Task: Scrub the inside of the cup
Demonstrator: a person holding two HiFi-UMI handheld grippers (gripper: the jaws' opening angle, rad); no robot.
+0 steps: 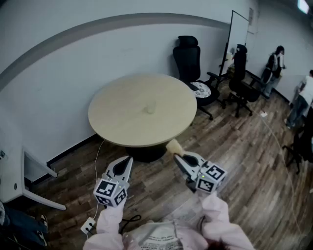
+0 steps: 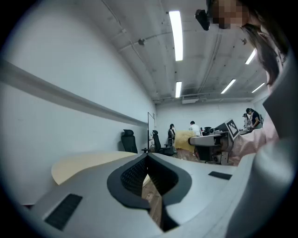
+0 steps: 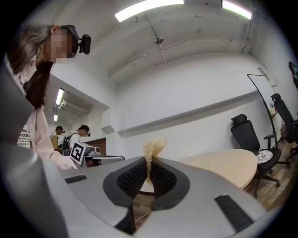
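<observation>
Low over the wood floor [image 1: 234,146], the left gripper [image 1: 128,158] has its jaws pressed together on nothing. The right gripper [image 1: 177,156] pinches 1 pale fibrous scrubber [image 1: 172,145]. Its long axis runs along the jaws, tip toward the round table [image 1: 122,127]. The cup [image 1: 150,108] stands upright mid-tabletop, well apart from both.

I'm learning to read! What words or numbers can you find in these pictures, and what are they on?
Nothing here can be read for sure.
Print on the person's clothing: too blurred to read.
Lit sign high in the corner: too small to read.
Square markers on the left gripper and right gripper: black-and-white patterns, no letters or numbers.
</observation>
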